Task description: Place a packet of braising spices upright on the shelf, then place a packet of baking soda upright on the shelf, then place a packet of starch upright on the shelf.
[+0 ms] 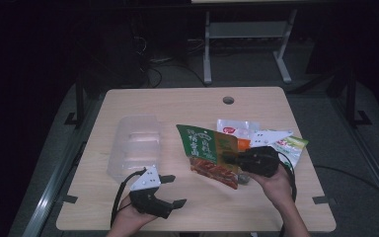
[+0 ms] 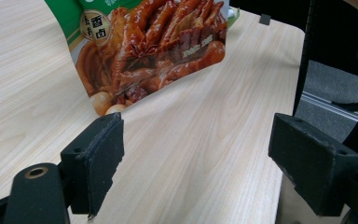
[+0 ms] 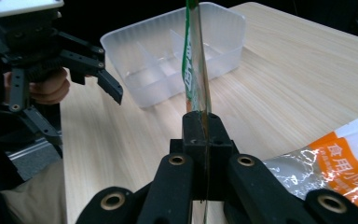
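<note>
The right claw (image 1: 229,159), at centre right of the high view, is clamped on the edge of a green snack pouch (image 1: 208,154), holding it upright on the tabletop (image 1: 187,103). In the right claw's own view the pouch (image 3: 196,70) stands edge-on, pinched between the two jaws. The left claw (image 1: 173,190), at lower left of centre, stands wide open with nothing between its jaws. In its view the pouch's printed face (image 2: 154,46) fills the upper centre, apart from both pads. A clear plastic tray (image 1: 135,143) lies left of the pouch. Two more packets (image 1: 291,144) lie behind the right claw.
</note>
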### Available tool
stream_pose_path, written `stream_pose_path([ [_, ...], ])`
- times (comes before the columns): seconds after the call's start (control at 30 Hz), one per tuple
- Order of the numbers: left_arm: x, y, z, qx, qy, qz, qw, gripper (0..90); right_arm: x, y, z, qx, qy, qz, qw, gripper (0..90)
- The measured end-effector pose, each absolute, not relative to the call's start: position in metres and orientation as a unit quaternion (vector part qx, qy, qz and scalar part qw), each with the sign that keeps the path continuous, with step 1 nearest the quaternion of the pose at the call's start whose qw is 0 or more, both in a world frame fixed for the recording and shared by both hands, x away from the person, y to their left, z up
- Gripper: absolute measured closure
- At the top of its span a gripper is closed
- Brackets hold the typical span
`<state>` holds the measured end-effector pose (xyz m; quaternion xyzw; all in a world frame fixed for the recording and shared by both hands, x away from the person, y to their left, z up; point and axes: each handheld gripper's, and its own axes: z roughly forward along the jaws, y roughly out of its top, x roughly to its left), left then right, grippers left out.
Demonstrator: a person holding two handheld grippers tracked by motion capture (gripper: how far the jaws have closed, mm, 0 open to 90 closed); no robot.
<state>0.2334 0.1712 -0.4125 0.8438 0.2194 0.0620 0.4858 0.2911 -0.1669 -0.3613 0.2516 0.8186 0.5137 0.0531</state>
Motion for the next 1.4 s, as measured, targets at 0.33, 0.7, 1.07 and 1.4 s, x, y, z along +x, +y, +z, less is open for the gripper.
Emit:
stream_pose_path([
  [0.33,0.232,0.167,-0.415,0.851,0.212,0.060,0.476,18.0,0.290,-0.166,-0.359,0.247,0.817,0.518,0.052,89.4],
  [0.7,0.231,0.167,-0.414,0.849,0.210,0.065,0.480,18.1,0.294,-0.161,-0.356,0.242,0.823,0.511,0.055,89.5],
  [1.07,0.228,0.166,-0.413,0.850,0.208,0.061,0.479,18.1,0.305,-0.149,-0.338,0.235,0.813,0.530,0.052,89.5],
  [1.4,0.214,0.174,-0.415,0.851,0.213,0.062,0.476,18.1,0.318,-0.135,-0.315,0.231,0.811,0.535,0.049,89.5],
])
